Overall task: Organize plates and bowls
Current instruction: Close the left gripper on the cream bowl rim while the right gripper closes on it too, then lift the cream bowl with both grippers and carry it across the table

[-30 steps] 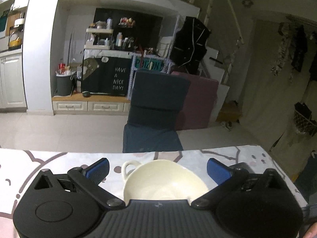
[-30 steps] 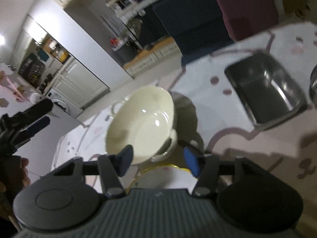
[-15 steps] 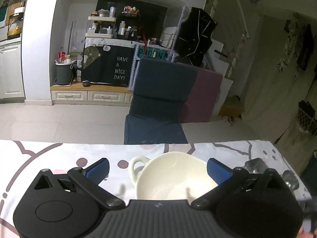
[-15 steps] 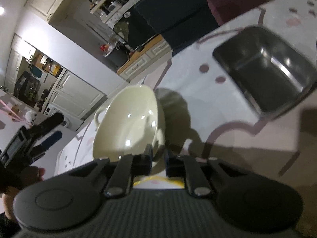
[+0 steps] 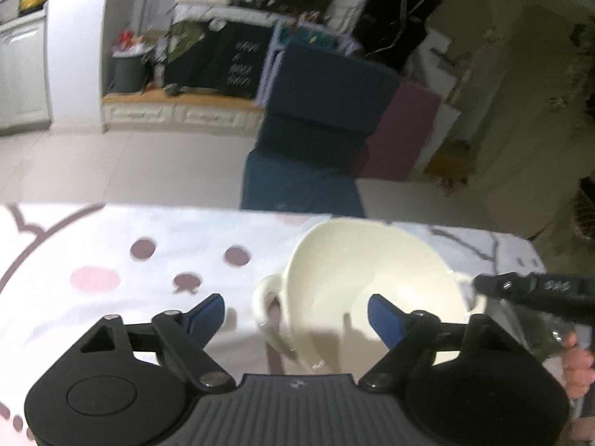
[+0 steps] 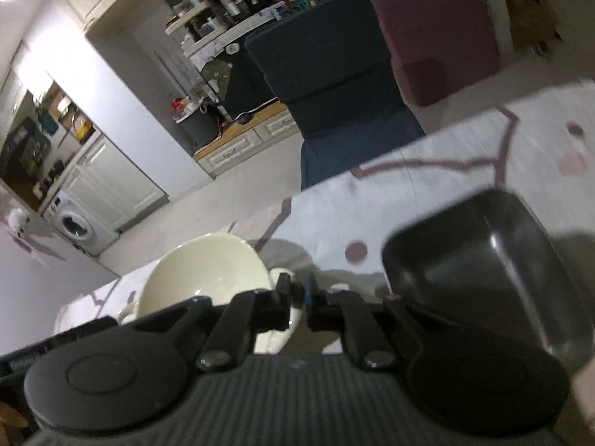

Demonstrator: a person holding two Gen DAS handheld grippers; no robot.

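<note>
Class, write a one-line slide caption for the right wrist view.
Right gripper shut on the cream bowl handle, steel tray beside it.

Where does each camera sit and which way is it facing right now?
Left wrist: on the left gripper, looking down over the table at the cream bowl; a hand at right.
Right wrist: on the right gripper, clamping the bowl's handle, steel tray beside.
Shared: bowl, blue chair.

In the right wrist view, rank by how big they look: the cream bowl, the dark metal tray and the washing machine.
1. Dark metal tray, though it sits nearer the camera than the rest, so its true size is unsure.
2. Cream bowl, partly hidden behind the tongs.
3. Washing machine, far across the room.
</note>
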